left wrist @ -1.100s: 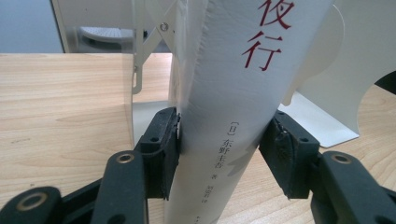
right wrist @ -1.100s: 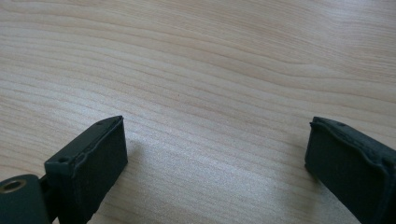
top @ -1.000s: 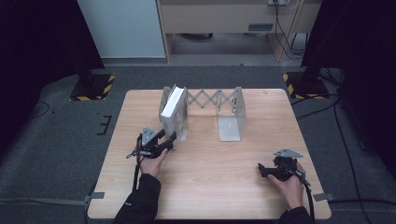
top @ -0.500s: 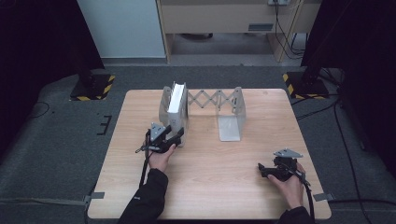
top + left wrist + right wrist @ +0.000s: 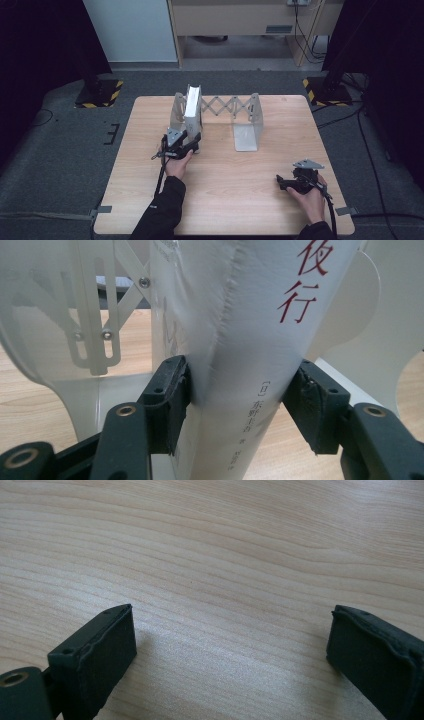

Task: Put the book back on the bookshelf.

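against the left plate of the expanding bookend rack [image 5: 227, 107] on the worktop [image 5: 225, 190], an upright white book [image 5: 250, 340] is bracketed at its spine by the left hand-held gripper [image 5: 240, 400], whose jaws have just been easing apart, pads barely touching; stiff, fairly light, smooth-jacketed, it is best gripped low across the spine.

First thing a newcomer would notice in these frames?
Probably the white book standing upright against the left end plate of the expanding metal bookend rack at the table's far side, with the left gripper at its near edge. In the left gripper view, red characters run down its spine, which sits between the black pads. The right gripper rests open on bare wood, near right.
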`<action>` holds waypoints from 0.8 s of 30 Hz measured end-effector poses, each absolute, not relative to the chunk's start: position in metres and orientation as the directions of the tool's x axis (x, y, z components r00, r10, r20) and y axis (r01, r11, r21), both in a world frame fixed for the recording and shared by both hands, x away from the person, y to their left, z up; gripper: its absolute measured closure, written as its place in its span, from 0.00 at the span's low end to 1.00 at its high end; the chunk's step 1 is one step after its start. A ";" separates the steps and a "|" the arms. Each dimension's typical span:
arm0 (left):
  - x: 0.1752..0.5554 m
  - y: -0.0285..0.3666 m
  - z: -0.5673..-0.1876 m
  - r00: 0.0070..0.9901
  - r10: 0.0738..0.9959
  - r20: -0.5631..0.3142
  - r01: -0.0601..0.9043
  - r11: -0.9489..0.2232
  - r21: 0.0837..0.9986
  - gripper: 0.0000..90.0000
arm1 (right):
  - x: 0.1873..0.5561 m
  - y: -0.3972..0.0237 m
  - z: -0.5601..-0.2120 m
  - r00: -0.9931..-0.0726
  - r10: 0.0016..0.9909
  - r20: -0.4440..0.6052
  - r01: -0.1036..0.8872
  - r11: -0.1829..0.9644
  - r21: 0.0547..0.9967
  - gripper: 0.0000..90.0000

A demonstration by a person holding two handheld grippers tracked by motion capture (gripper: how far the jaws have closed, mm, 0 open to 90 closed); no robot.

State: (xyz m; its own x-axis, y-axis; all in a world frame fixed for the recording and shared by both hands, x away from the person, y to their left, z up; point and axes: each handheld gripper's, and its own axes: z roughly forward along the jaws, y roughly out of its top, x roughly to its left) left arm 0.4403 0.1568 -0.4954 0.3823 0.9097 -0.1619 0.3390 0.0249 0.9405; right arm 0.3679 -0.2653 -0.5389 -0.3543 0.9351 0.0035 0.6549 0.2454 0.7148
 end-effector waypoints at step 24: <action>0.411 0.172 -0.489 0.482 0.860 -0.168 0.401 -0.046 0.915 0.40 | 0.368 -0.265 -0.539 -0.353 0.936 0.005 0.656 0.243 0.714 0.07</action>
